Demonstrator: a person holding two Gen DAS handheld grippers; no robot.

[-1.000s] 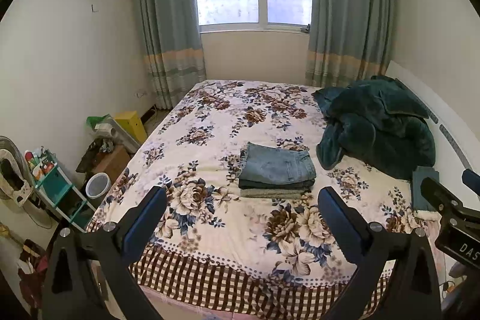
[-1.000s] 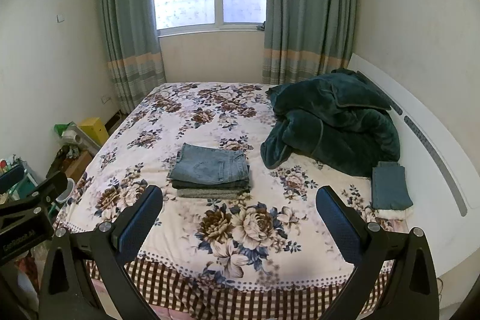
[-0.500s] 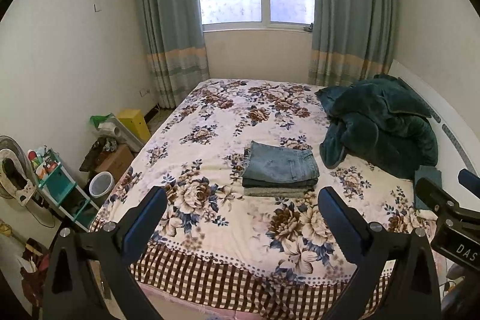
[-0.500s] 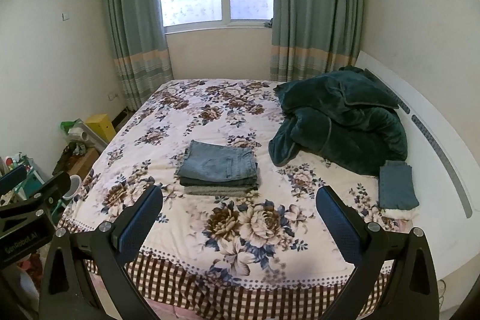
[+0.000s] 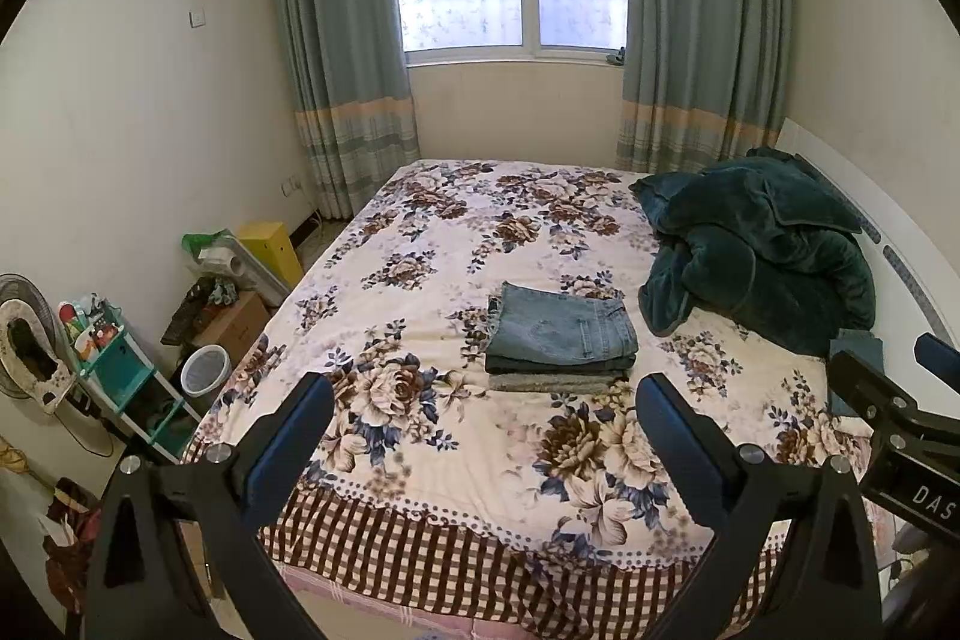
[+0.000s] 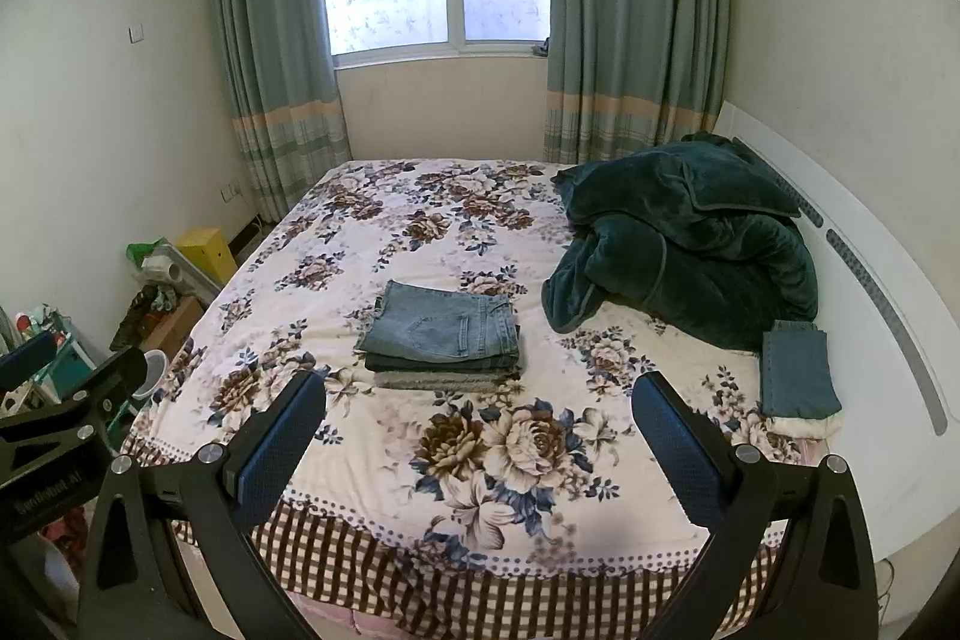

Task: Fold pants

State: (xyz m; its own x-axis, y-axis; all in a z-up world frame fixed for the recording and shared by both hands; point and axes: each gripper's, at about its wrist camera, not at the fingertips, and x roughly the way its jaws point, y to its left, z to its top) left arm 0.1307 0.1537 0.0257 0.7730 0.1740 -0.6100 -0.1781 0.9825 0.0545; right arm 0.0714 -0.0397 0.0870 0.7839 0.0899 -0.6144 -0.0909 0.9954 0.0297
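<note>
A stack of folded pants, blue jeans on top (image 5: 561,331), lies in the middle of the flower-print bed (image 5: 456,244); it also shows in the right wrist view (image 6: 444,328). My left gripper (image 5: 480,436) is open and empty, held off the bed's near edge, well short of the stack. My right gripper (image 6: 477,436) is open and empty, also back from the bed. Another folded blue piece (image 6: 795,370) lies at the right by the headboard.
A dark green blanket (image 6: 690,232) is heaped on the bed's right side. A white headboard (image 6: 870,292) runs along the right. On the floor at left stand a yellow box (image 5: 273,247), a white bin (image 5: 206,370) and a teal rack (image 5: 120,376).
Both grippers have drawn back and shifted left a little; the bed and stack appear slightly farther and more to the right. Nothing was gripped or released.
</note>
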